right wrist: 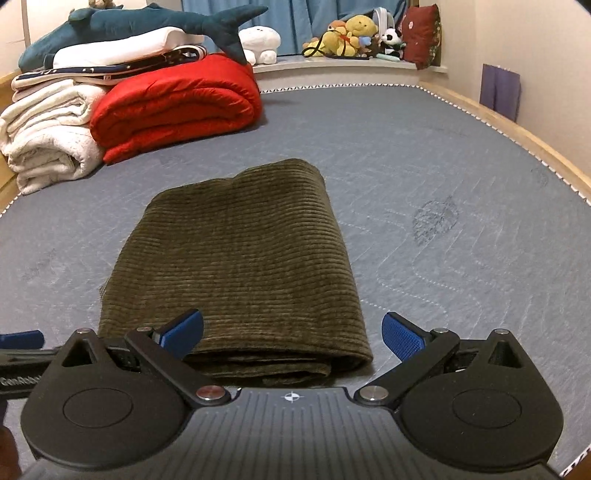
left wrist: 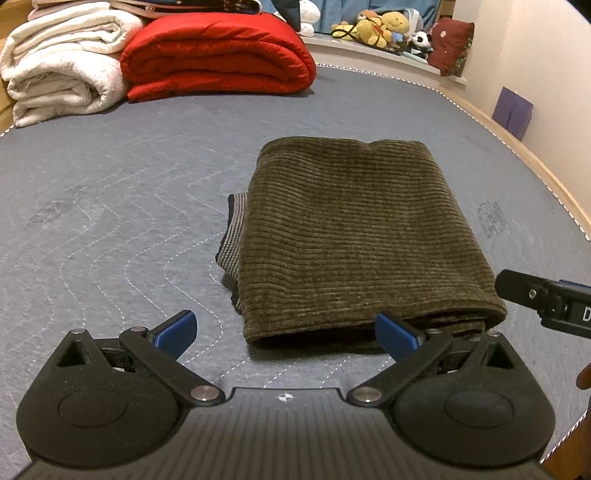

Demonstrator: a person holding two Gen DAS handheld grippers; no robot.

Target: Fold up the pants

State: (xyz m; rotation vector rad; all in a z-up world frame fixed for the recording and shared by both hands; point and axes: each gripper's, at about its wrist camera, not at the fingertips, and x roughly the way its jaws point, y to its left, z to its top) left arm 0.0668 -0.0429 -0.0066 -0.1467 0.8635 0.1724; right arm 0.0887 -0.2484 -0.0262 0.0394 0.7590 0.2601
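Olive-brown corduroy pants (left wrist: 354, 236) lie folded into a compact rectangle on the grey quilted mattress (left wrist: 110, 206); a striped waistband edge pokes out at their left side. My left gripper (left wrist: 286, 332) is open and empty, just in front of the near left corner of the folded pants. My right gripper (right wrist: 291, 334) is open and empty, at the near right end of the pants (right wrist: 236, 258). The right gripper's body shows at the right edge of the left wrist view (left wrist: 546, 299).
A folded red quilt (left wrist: 218, 55) and white blankets (left wrist: 62, 62) are stacked at the mattress's far left. A plush shark (right wrist: 147, 26) lies on top of the stack. Plush toys (right wrist: 351, 33) line the back ledge. A wooden bed frame (right wrist: 517, 136) and wall run along the right.
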